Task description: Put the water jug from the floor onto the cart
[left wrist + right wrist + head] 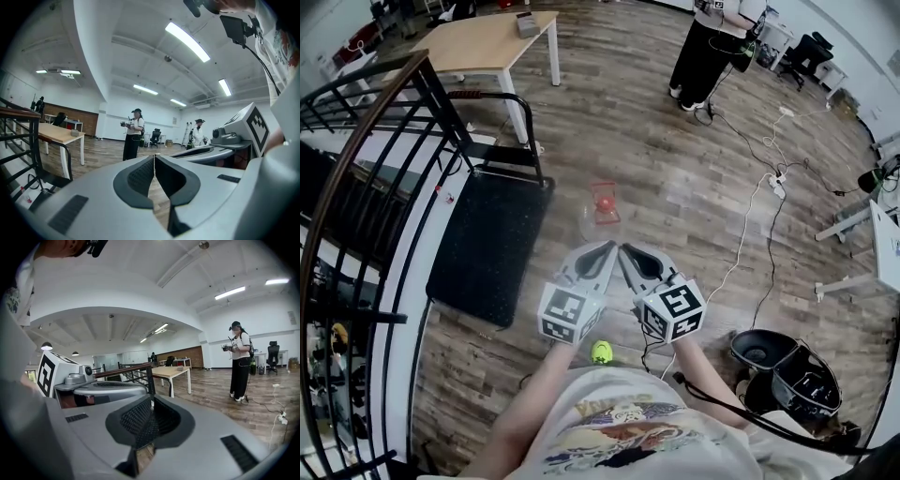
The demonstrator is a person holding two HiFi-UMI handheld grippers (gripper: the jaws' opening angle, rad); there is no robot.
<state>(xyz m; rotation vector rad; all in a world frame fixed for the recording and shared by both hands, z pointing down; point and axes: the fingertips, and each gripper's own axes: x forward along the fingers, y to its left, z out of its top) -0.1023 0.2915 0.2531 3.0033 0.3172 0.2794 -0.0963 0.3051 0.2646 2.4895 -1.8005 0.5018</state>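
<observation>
Water jug point(602, 211): clear plastic with a red cap and handle, standing upright on the wood floor point(675, 169).
Jug position: sitting just right of the cart, not touching it.
Cart point(492, 246): flat black deck, its tube handle point(487, 94) rising at the far end.

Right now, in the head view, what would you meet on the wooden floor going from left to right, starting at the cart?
cart → water jug → power strip → white desk
</observation>
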